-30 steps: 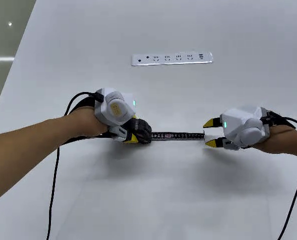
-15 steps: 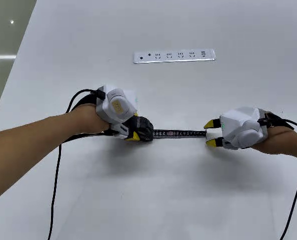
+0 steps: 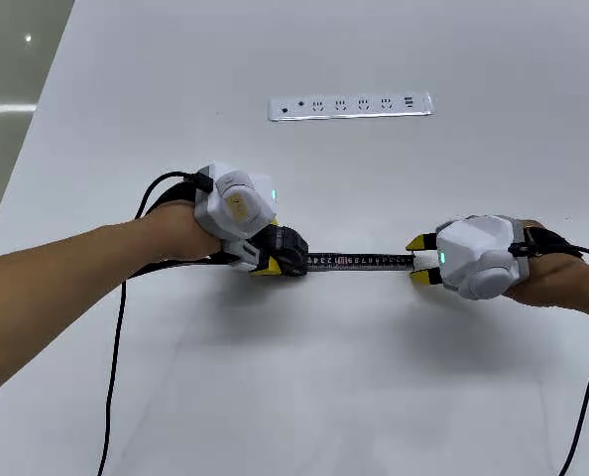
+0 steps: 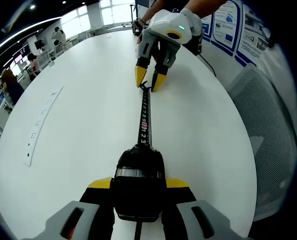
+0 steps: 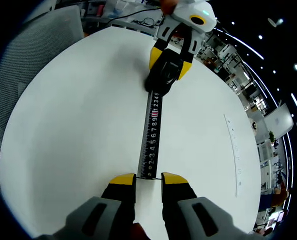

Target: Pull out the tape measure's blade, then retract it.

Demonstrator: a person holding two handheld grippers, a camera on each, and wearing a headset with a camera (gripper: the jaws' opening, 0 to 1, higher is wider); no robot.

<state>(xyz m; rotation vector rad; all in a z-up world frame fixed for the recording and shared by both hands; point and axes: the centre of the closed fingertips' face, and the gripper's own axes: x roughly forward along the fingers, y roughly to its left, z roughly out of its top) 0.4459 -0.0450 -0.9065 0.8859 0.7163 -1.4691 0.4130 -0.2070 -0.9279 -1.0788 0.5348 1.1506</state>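
Note:
A black and yellow tape measure case (image 3: 287, 250) (image 4: 138, 170) (image 5: 167, 70) lies on the white table, and my left gripper (image 3: 273, 254) (image 4: 138, 184) is shut on it from both sides. Its blade (image 3: 359, 262) (image 4: 144, 115) (image 5: 152, 135) lies flat on the table, stretched a short way toward the right. My right gripper (image 3: 419, 260) (image 5: 148, 181) stands open at the blade's end. The hook sits between its yellow fingertips (image 5: 123, 181) with a small gap on each side. The right gripper (image 4: 148, 82) faces me in the left gripper view, as the left gripper (image 5: 171, 64) does in the right gripper view.
A white power strip (image 3: 351, 105) (image 4: 38, 125) (image 5: 233, 150) lies further back on the table. Black cables (image 3: 116, 327) trail from both grippers toward the near edge. The table's left edge (image 3: 27, 129) borders the floor. A mesh chair (image 4: 268, 130) stands beside the table.
The right gripper's jaws have narrowed around the blade's end. The blade's drawn-out length looks the same. The left gripper still holds the case; the head view has shifted slightly.

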